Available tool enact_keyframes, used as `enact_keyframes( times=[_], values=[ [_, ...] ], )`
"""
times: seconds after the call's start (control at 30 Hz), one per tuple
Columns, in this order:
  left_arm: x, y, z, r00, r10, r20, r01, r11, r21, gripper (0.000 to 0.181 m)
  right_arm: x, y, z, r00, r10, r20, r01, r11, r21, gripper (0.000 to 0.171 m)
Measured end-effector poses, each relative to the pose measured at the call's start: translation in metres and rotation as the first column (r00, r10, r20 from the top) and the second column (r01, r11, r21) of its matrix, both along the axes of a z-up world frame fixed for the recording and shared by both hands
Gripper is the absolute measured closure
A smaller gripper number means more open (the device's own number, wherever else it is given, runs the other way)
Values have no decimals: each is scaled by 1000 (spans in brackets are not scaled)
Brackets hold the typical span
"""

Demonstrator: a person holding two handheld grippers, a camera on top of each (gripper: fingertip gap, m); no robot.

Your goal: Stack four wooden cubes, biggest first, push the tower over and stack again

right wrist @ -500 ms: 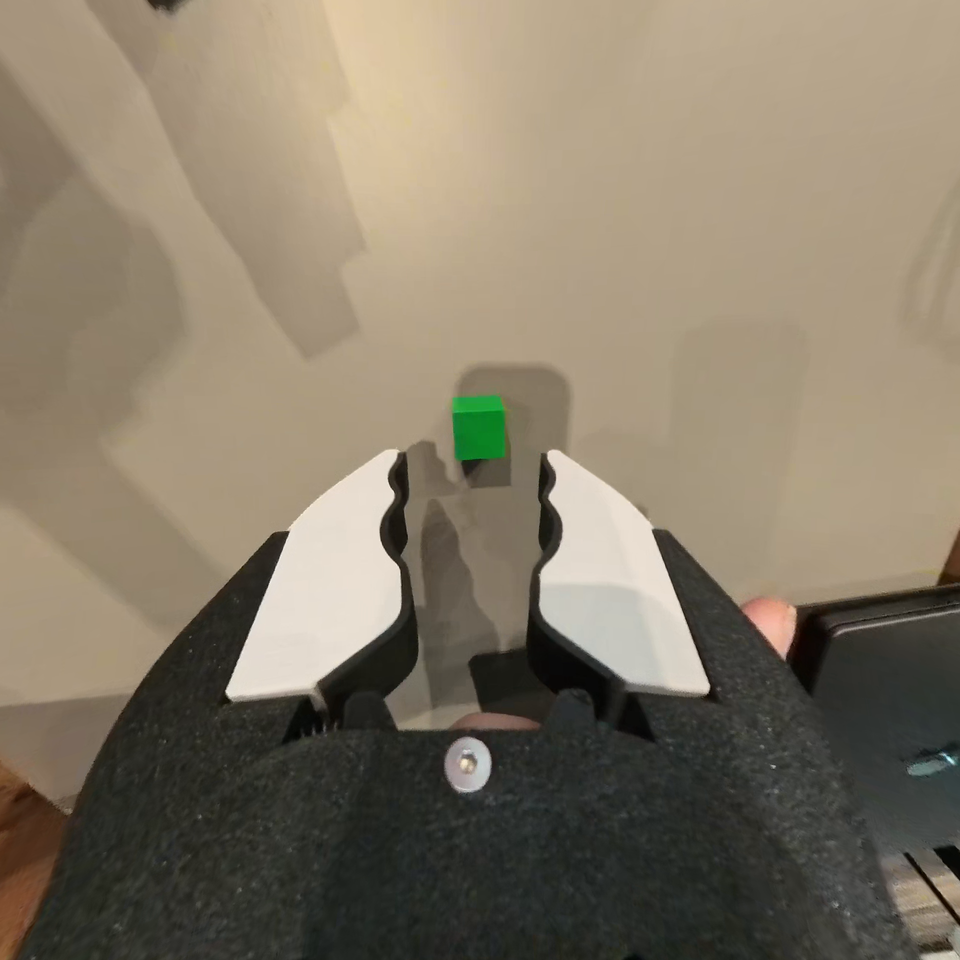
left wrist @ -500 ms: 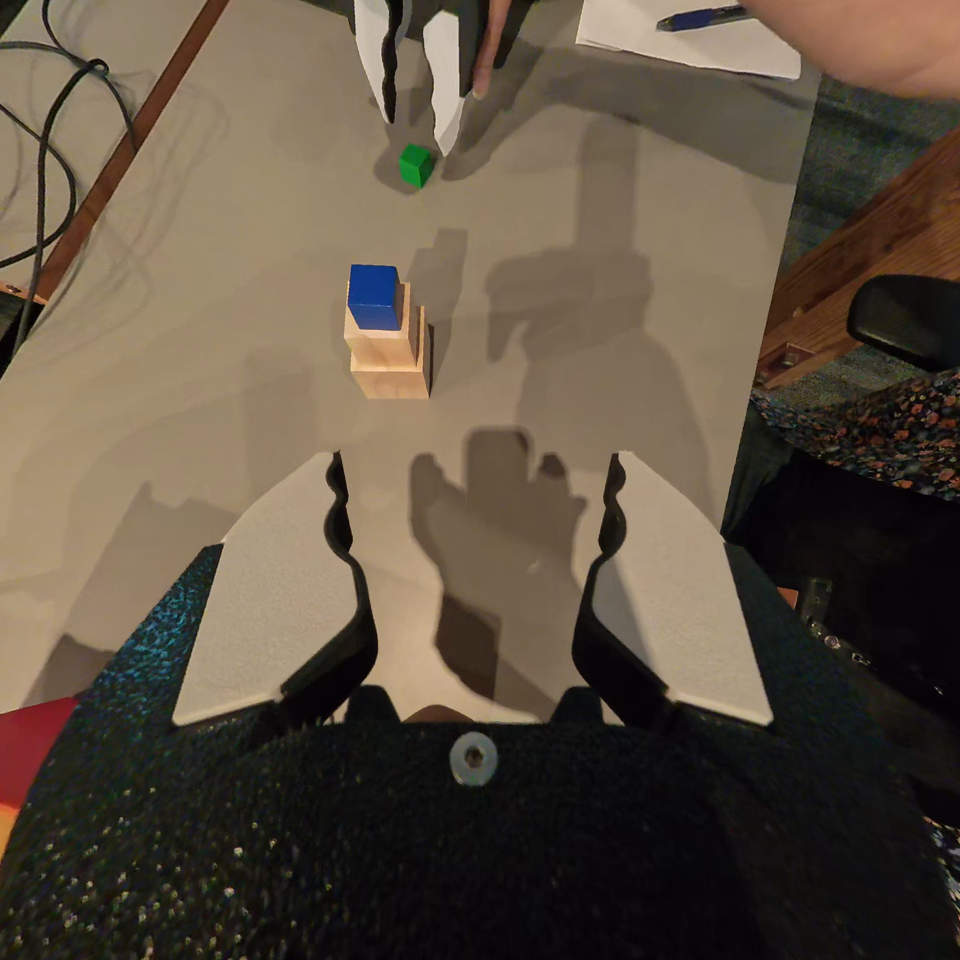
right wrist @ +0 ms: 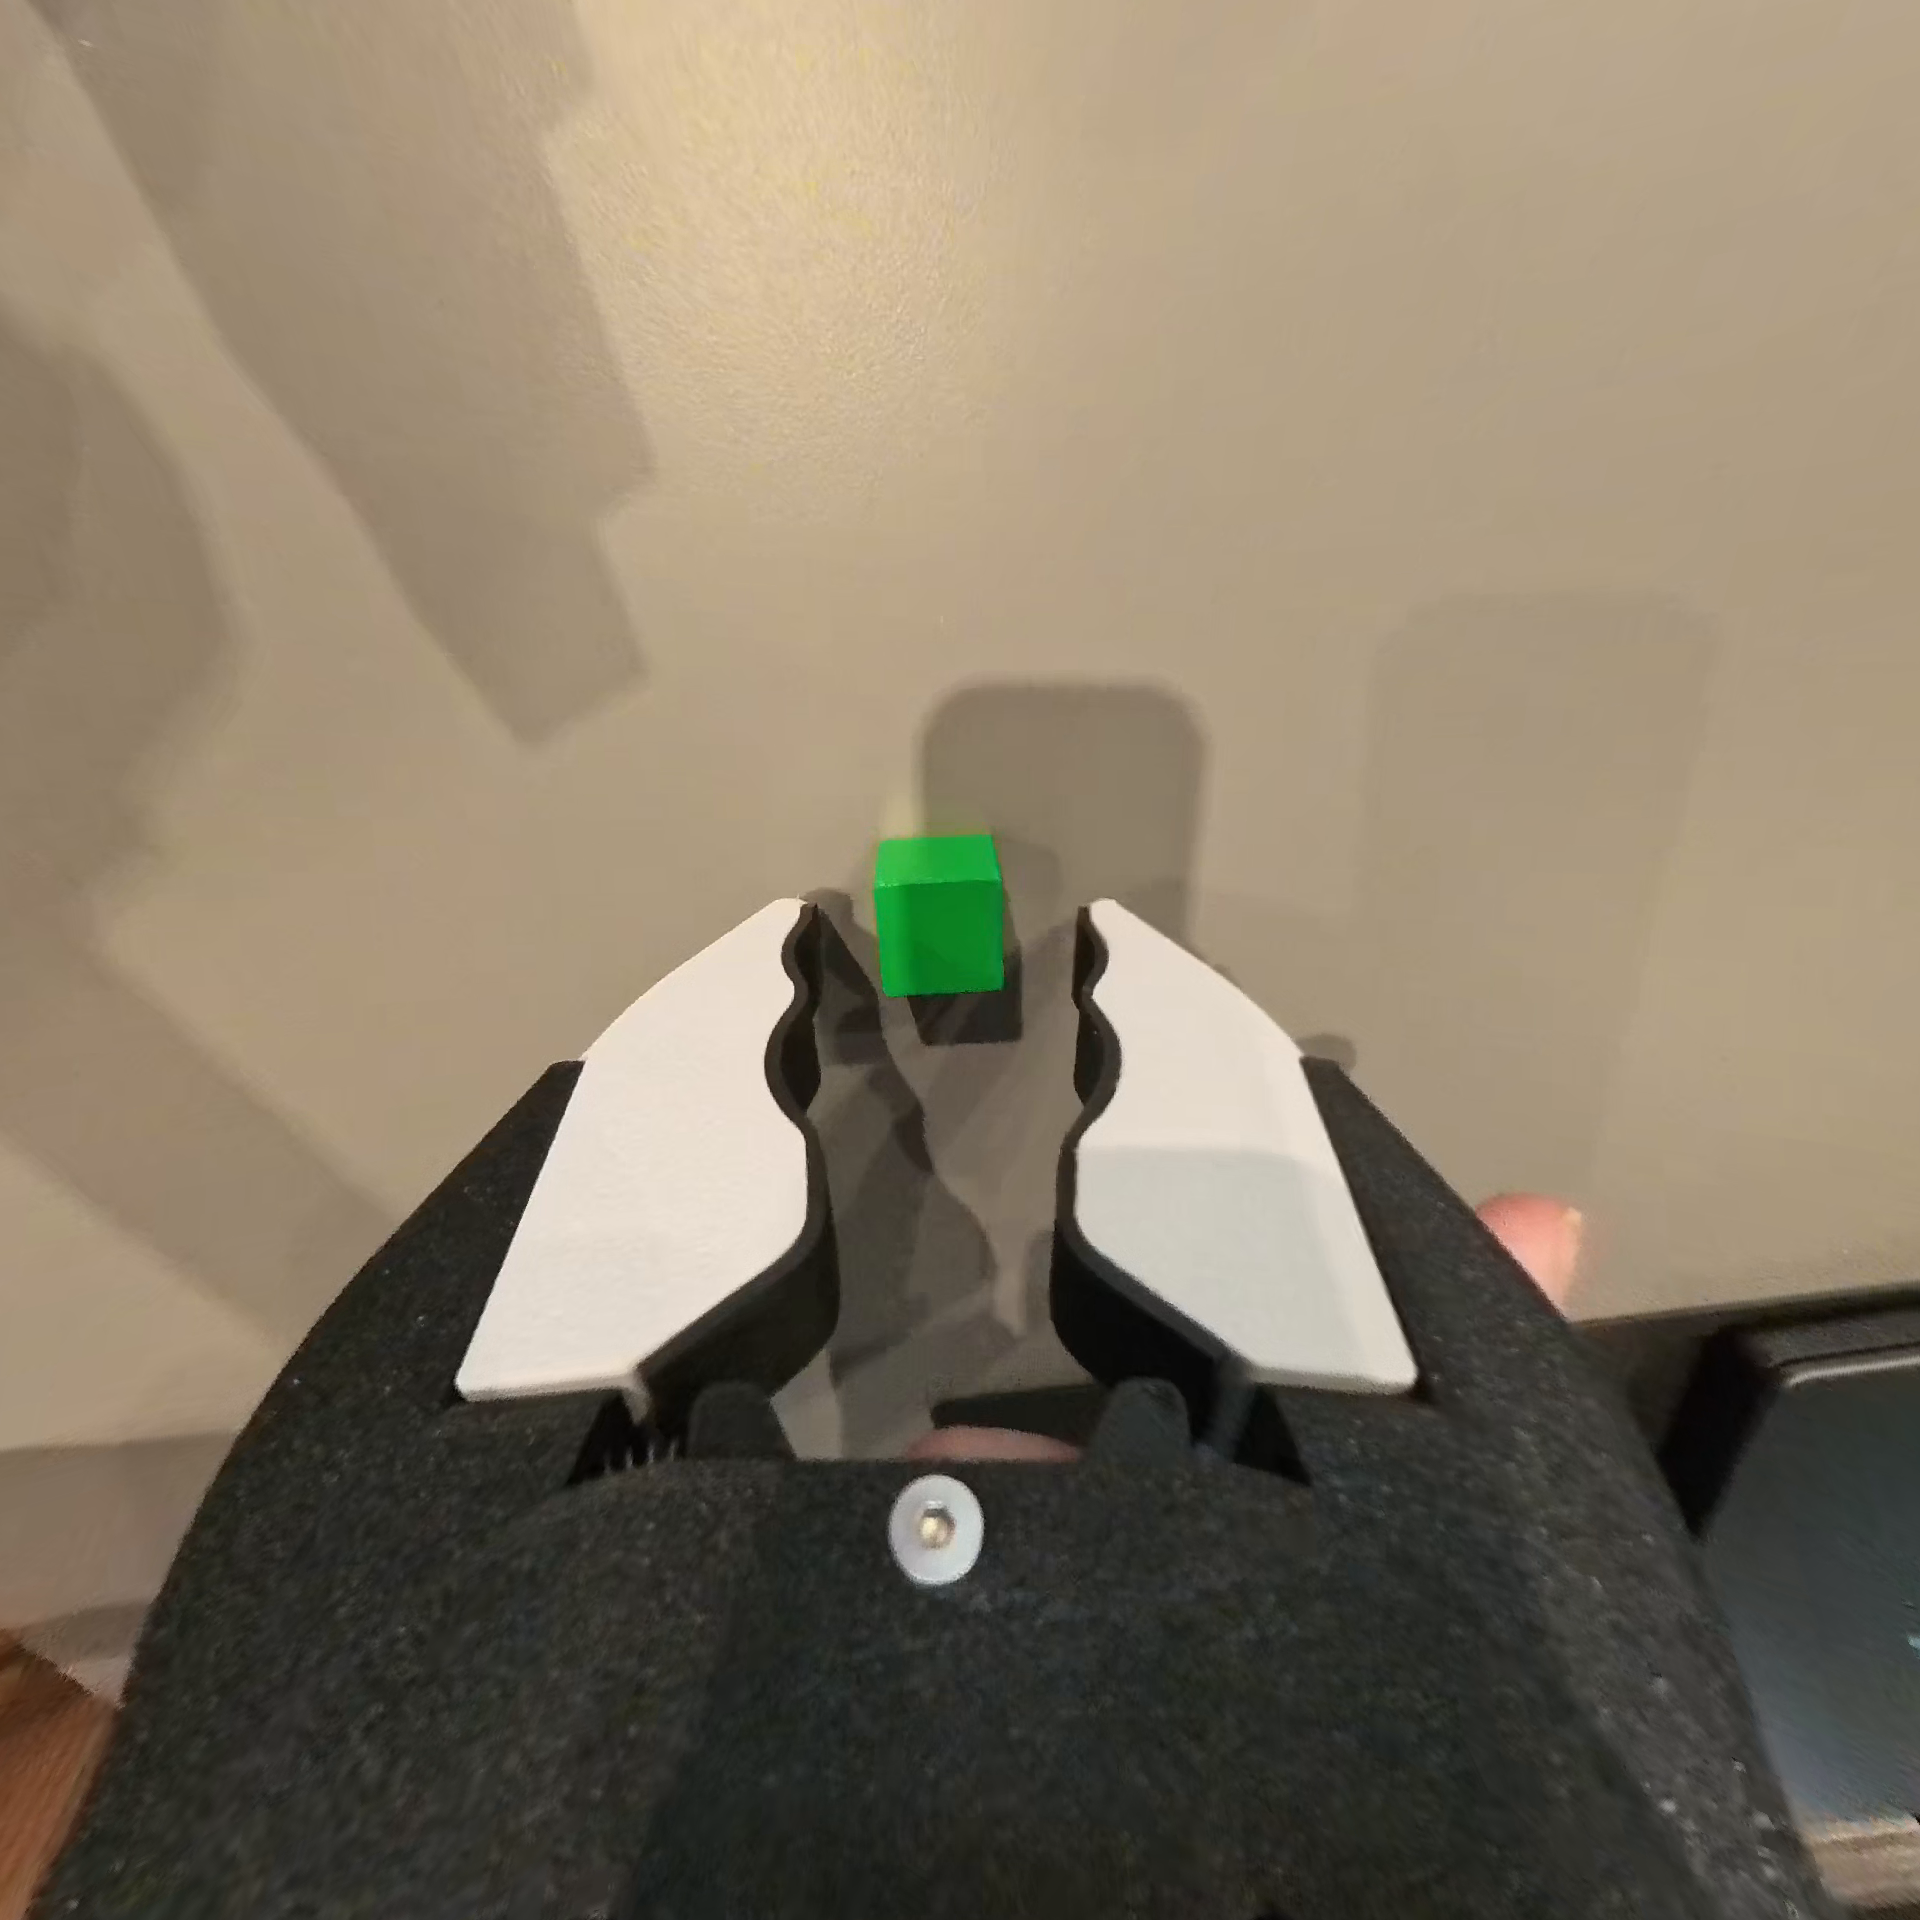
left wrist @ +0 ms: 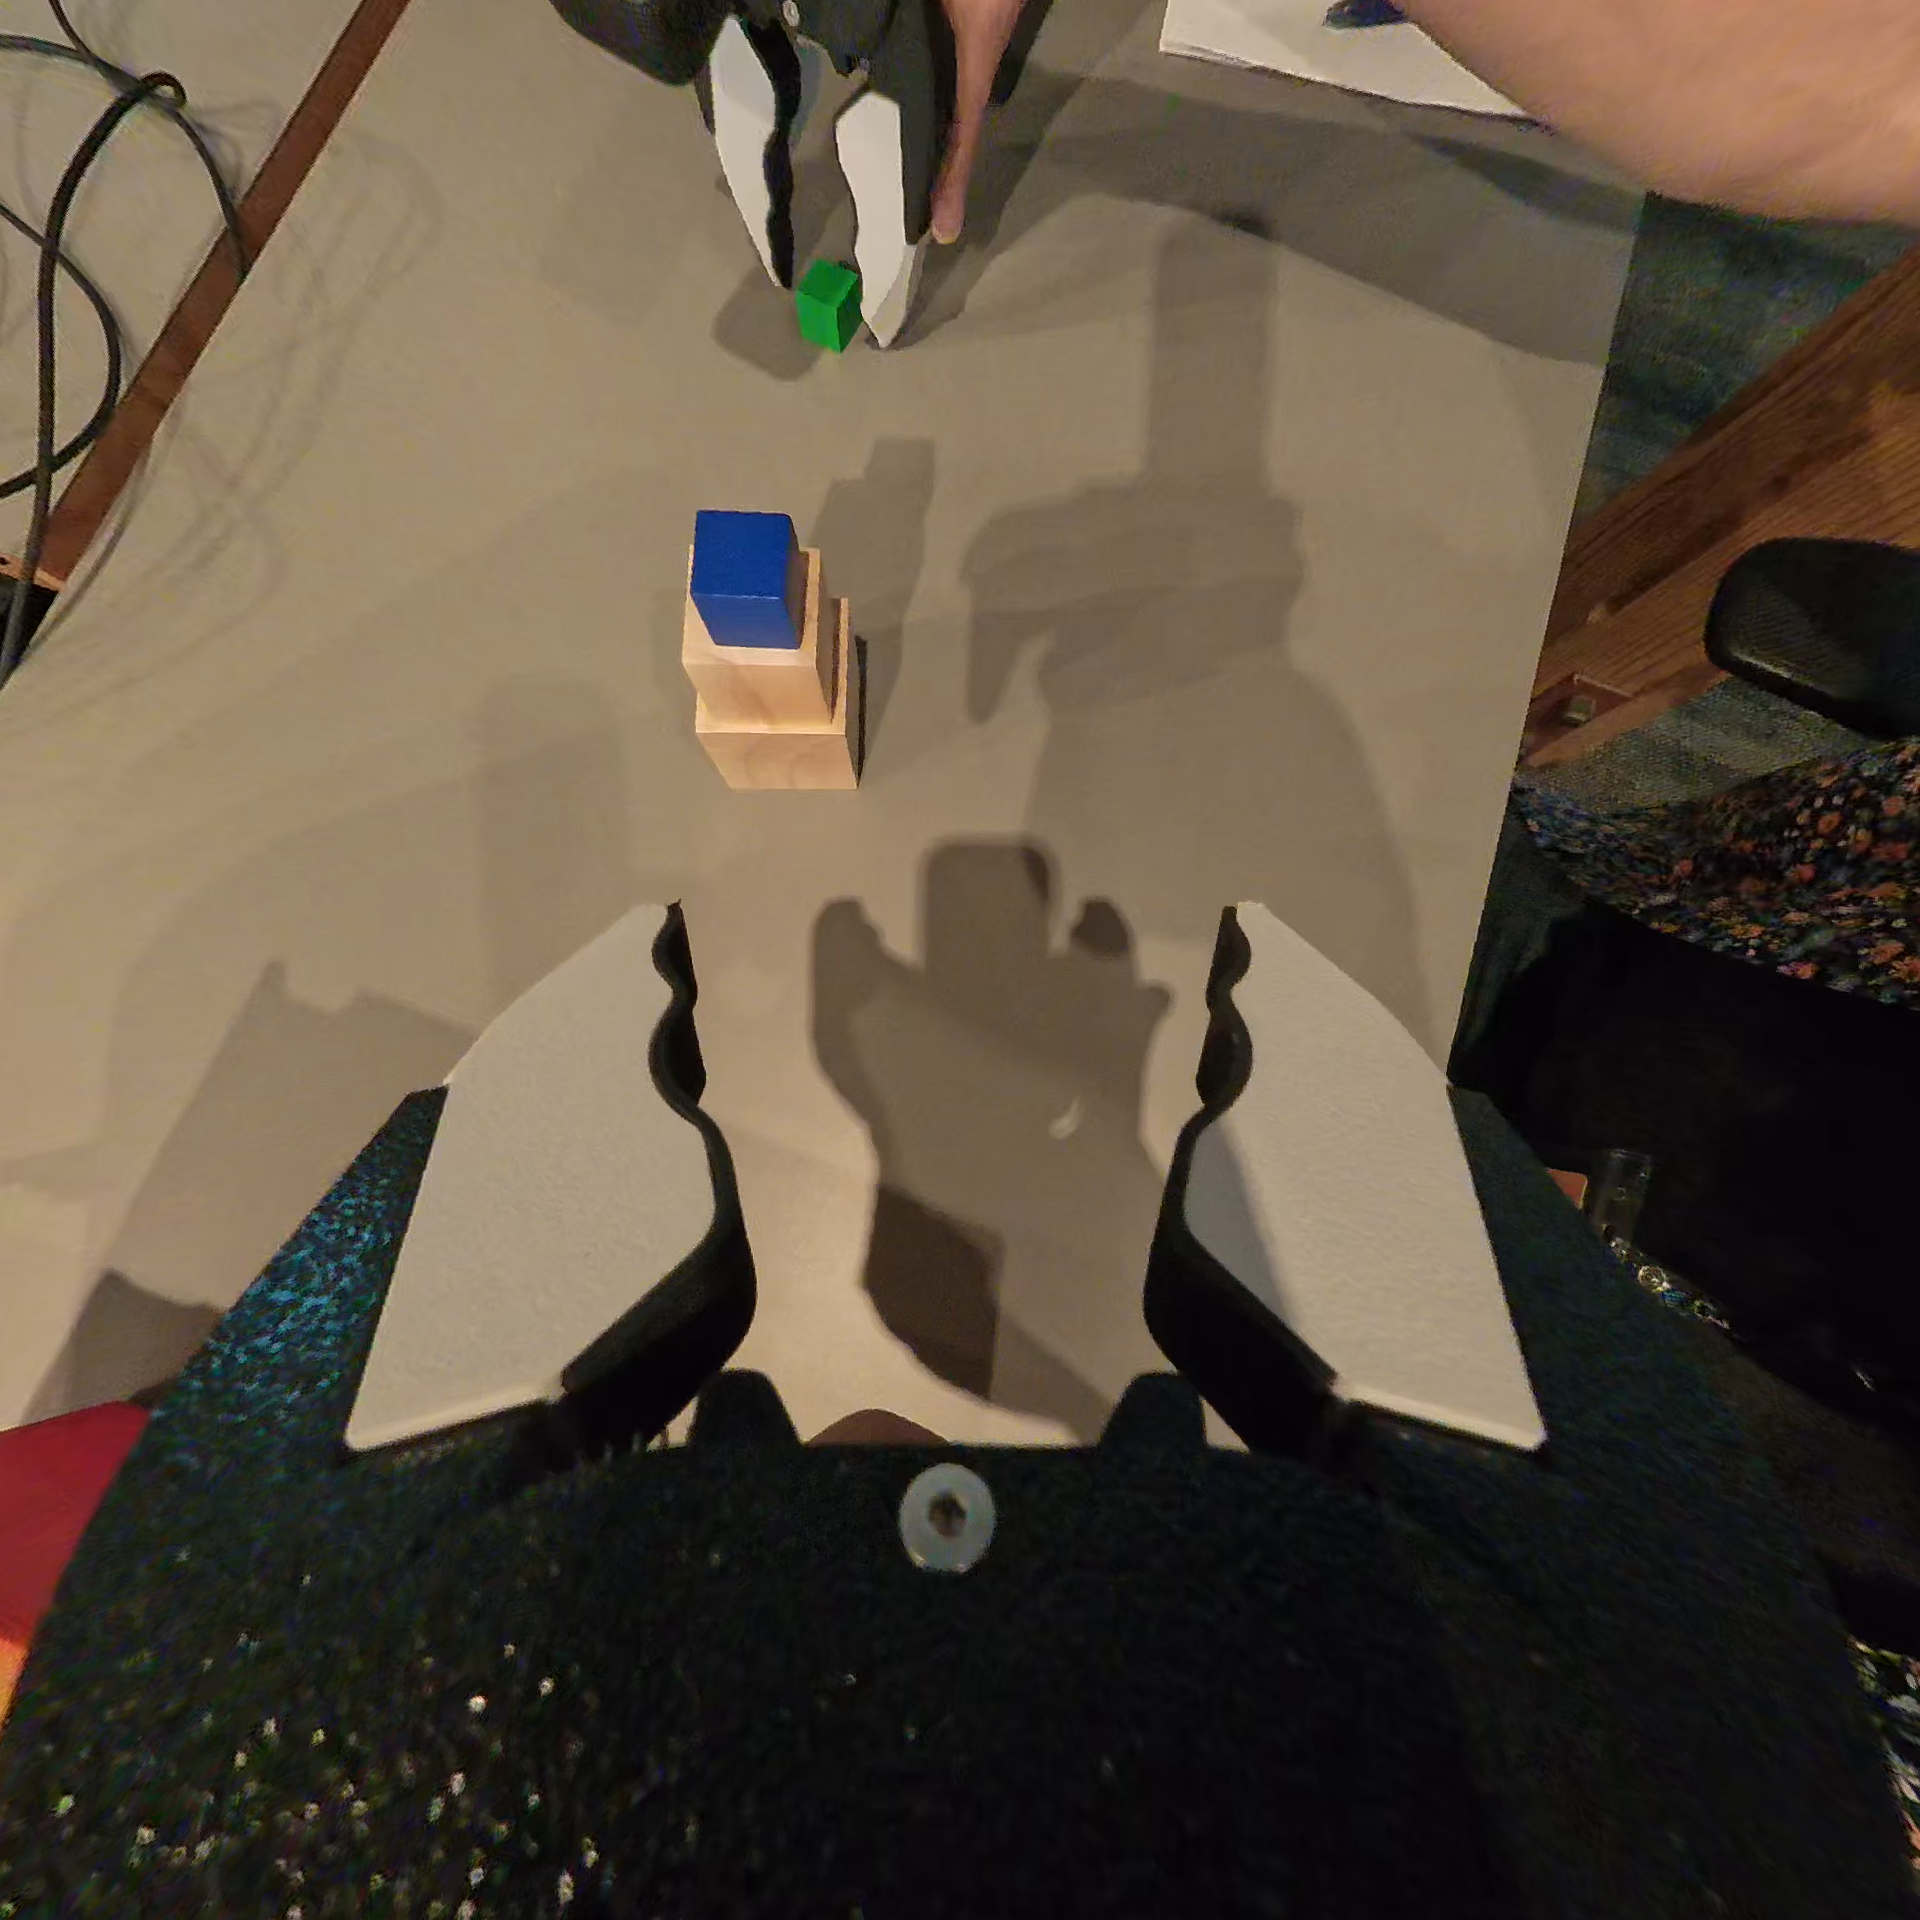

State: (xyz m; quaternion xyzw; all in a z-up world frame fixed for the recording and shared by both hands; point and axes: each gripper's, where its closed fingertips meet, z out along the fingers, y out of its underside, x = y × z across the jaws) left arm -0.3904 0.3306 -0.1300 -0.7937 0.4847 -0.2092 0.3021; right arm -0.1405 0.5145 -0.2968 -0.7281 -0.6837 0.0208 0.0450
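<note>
A small green cube [right wrist: 938, 916] lies on the grey tabletop [right wrist: 1039, 416] just between the tips of my right gripper [right wrist: 943, 914], which is open and not closed on it. In the left wrist view the green cube [left wrist: 828, 304] sits at the far end, between the tips of the right gripper [left wrist: 831, 291]. A blue cube [left wrist: 744, 578] tops a stack of two plain wooden blocks [left wrist: 774, 717] in the middle of the table. My left gripper [left wrist: 951, 914] is open and empty, held back from the stack.
Black cables [left wrist: 94, 260] lie off the table's left edge. A white paper [left wrist: 1320, 52] lies at the far right corner. A black chair armrest [left wrist: 1818, 634] and patterned fabric [left wrist: 1714, 862] are to the right. A dark device [right wrist: 1808, 1455] lies by my right gripper. There is about 35 cm between the tips of the two grippers.
My right gripper has moved forward and down, so the green cube now sits between its fingertips. The left gripper and the stack have not moved.
</note>
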Motion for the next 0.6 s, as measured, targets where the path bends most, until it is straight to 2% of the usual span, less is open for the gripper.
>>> enact_keyframes(
  times=[0.13,0.2,0.23,0.6],
  values=[
    [0,0,-1,1000,-1,-3,1,1000,-2,87,-1,-1,-1,1000,-1,-8,1,1000,-11,129],
    [1,0,-1,1000,-2,-3,2,1000,-2,88,-1,-2,-1,1000,2,-3,-2,1000,-19,148],
    [1,0,-1,1000,-2,-3,2,1000,-2,88,-2,0,-1,1000,10,-4,-10,1000,-2,150],
    [1,0,0,1000,-3,0,3,1000,4,88,-9,-9,8,1000,10,-13,-10,999,-33,150]
  ],
)
